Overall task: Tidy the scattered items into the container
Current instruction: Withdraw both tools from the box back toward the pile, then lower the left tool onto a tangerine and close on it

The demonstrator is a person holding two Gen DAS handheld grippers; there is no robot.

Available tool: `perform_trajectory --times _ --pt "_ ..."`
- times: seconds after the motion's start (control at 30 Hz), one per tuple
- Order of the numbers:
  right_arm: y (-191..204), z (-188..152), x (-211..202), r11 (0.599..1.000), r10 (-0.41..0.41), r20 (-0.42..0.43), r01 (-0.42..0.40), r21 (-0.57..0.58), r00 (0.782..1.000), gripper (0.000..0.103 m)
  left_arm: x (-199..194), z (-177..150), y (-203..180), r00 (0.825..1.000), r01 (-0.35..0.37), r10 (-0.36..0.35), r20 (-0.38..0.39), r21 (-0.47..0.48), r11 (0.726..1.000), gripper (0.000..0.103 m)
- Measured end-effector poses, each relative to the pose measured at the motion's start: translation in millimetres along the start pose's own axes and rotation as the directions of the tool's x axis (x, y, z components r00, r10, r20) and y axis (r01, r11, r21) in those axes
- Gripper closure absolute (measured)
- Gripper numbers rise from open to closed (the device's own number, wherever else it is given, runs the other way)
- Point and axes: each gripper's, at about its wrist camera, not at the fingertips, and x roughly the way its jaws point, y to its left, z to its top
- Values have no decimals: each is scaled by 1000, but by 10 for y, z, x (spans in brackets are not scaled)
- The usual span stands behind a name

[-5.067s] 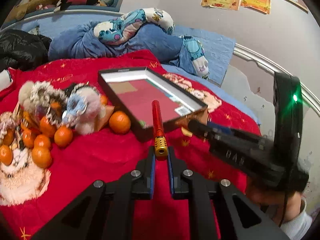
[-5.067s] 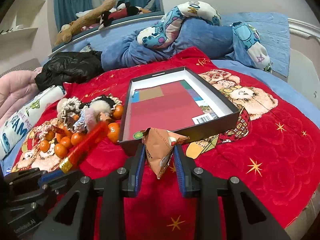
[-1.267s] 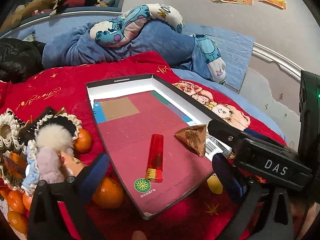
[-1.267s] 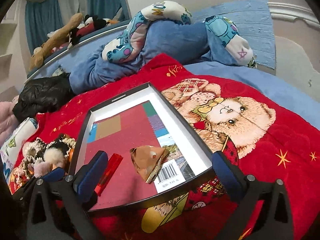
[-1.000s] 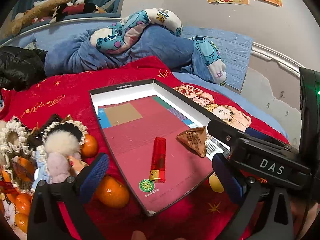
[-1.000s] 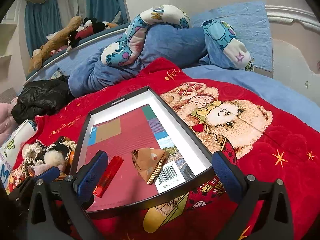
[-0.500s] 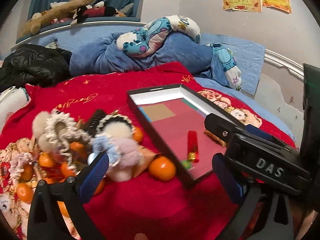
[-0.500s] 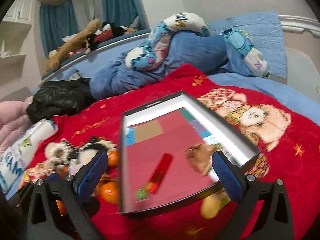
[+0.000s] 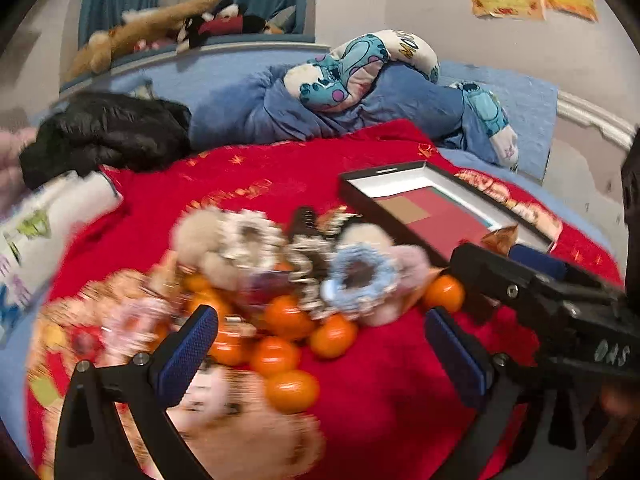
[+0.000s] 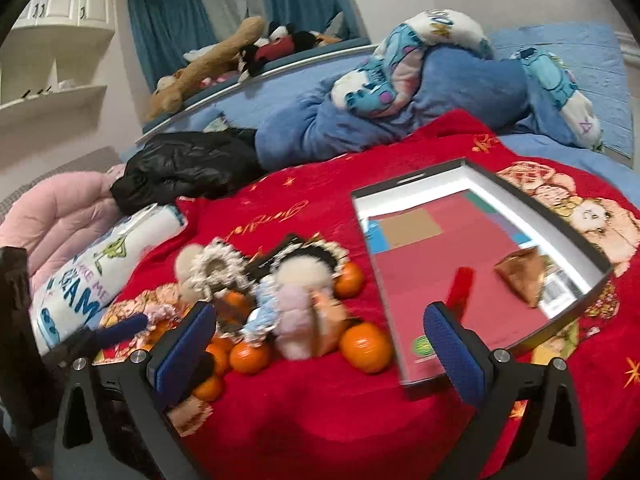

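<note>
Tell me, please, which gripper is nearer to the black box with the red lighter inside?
Right. The right gripper hangs open with its right finger overlapping the black box near edge. The left gripper, also open, faces the tangerine pile, with the box off to its right.

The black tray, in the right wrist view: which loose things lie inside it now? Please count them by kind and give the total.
Inside the black tray:
red lighter: 1
brown triangular packet: 1
Total: 2
</note>
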Motion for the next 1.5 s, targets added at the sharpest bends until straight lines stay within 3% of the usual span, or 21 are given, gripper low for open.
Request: perform_trajectory --times 0.4,0.67,0.9,1.0,1.17,1.27,1.5 --pt "451 -126 169 999 40 -69 -39 20 997 0 -379 -359 837 999 -15 17 -46 44 999 0" --pt "804 -195 283 998 56 -125 -54 22 991 0 -208 -536 1120 993 38 -33 -112 41 998 0" --pt "925 -184 322 999 47 -102 -46 11 994 0 57 -562 1159 982 87 -83 -170 14 996 1" --pt "871 -199 397 998 59 -116 -56 31 991 0 181 -576 1155 977 62 -59 -205 5 998 8" --pt "849 -230 444 998 69 -145 -67 22 987 0 336 -624 1176 965 27 -29 -259 -11 1000 36" --pt "839 -238 446 998 64 -155 -63 8 986 0 361 -620 1228 967 1 -10 -256 -35 999 48" --pt "813 -325 531 998 65 -209 -67 -4 976 0 398 -634 1278 967 -20 0 -254 -77 997 65"
